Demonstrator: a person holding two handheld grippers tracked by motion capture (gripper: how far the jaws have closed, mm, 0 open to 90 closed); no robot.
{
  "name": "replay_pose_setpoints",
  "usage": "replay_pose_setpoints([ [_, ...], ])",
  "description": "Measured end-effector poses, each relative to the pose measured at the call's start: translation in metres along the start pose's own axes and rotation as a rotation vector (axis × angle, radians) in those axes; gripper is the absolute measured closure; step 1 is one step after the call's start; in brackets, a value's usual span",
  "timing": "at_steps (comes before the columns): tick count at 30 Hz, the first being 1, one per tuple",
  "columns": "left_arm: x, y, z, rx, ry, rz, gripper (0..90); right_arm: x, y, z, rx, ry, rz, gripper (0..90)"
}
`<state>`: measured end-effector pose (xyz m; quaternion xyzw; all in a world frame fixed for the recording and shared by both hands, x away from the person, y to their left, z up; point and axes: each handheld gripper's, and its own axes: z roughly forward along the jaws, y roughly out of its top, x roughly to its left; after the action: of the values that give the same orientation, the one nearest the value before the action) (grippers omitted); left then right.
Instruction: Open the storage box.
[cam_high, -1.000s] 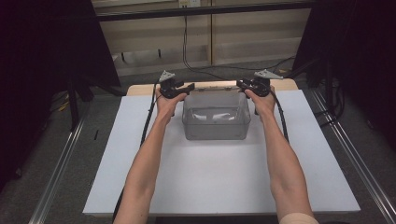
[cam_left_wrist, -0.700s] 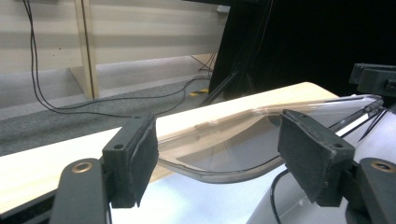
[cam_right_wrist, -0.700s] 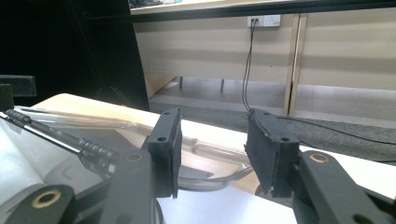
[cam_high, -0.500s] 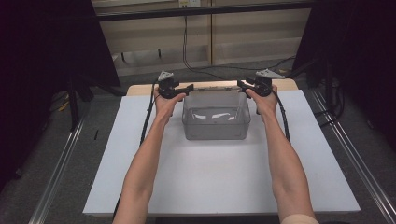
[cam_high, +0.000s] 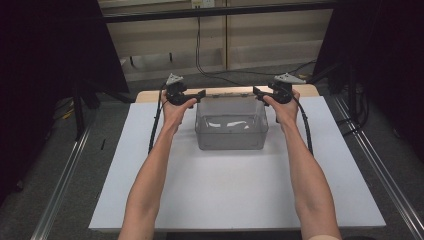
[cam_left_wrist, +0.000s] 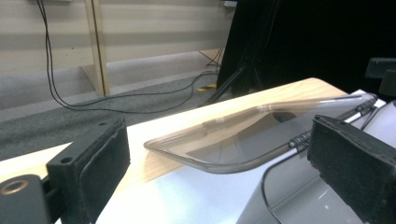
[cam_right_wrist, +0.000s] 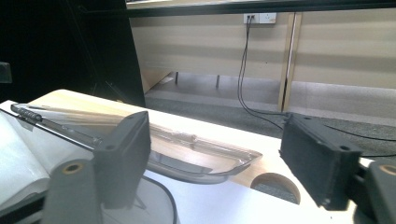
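Both tools let go at the far corners of the clear box.

The left tool (cam_high: 201, 93) and right tool (cam_high: 256, 92) stand wide, their jaws having just been opening; the hinged lid (cam_left_wrist: 243, 140) lies between each pair, untouched by the pads. The clear plastic box (cam_high: 230, 132) sits on the white worktop (cam_high: 230, 195) near the middle of its far edge, lid tilted back.

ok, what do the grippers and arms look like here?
Both are black two-jaw tools. The left gripper and right gripper each carry a grey three-cornered plate on top and trail a black cable along the forearm. Their jaws are blocky, with flat black pads and screw holes. The forearms are bare, no sleeves or gloves.
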<state>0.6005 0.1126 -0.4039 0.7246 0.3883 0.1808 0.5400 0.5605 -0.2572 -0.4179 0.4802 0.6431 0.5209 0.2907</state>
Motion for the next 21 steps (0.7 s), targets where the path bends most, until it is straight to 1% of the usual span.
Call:
replay_pose_setpoints([
  [1, 0.0, 0.001, -0.002, -0.001, 0.001, 0.007, 5.5, 0.0, 0.001, -0.001, 0.0, -0.002, -0.005, 22.4],
  [2, -0.001, 0.003, -0.005, -0.016, 0.011, 0.006, 5.5, 0.001, 0.001, -0.002, 0.002, -0.002, -0.005, 19.8],
  [4, 0.0, 0.005, -0.009, -0.035, 0.014, -0.002, 5.5, 0.001, 0.002, -0.003, 0.005, -0.01, -0.003, 16.2],
  [5, 0.0, 0.005, -0.011, -0.036, 0.011, 0.0, 5.4, 0.002, 0.003, -0.004, 0.007, -0.011, -0.006, 14.9],
  [7, 0.0, 0.005, -0.013, -0.038, 0.017, 0.012, 3.3, 0.003, 0.004, -0.005, 0.007, -0.013, -0.009, 13.0],
  [9, 0.0, 0.004, -0.016, -0.04, 0.012, 0.019, 3.3, 0.004, 0.005, -0.006, 0.0, -0.011, -0.01, 10.8],
  [11, 0.0, 0.003, -0.019, -0.04, 0.016, 0.022, 3.1, 0.004, 0.006, -0.008, -0.002, -0.014, -0.011, 9.1],
  [12, 0.0, 0.003, -0.021, -0.049, 0.018, 0.02, 3.0, 0.005, 0.006, -0.008, -0.005, -0.015, -0.009, 8.4],
  [14, -0.001, 0.002, -0.025, -0.06, 0.012, 0.021, 2.9, 0.005, 0.007, -0.011, -0.012, -0.028, -0.004, 5.2],
  [15, -0.001, 0.002, -0.026, -0.057, 0.016, 0.023, 3.0, 0.006, 0.007, -0.012, -0.014, -0.033, -0.002, 4.1],
  [17, 0.0, 0.001, -0.03, -0.061, 0.021, 0.021, 3.1, 0.007, 0.006, -0.014, -0.013, -0.042, -0.007, 3.8],
  [19, -0.001, 0.0, -0.034, -0.069, 0.023, 0.024, 2.9, 0.01, 0.005, -0.017, -0.013, -0.049, -0.024, 3.3],
  [21, -0.002, -0.001, -0.038, -0.068, 0.026, 0.044, 3.0, 0.012, 0.005, -0.019, -0.024, -0.041, -0.024, 3.3],
])
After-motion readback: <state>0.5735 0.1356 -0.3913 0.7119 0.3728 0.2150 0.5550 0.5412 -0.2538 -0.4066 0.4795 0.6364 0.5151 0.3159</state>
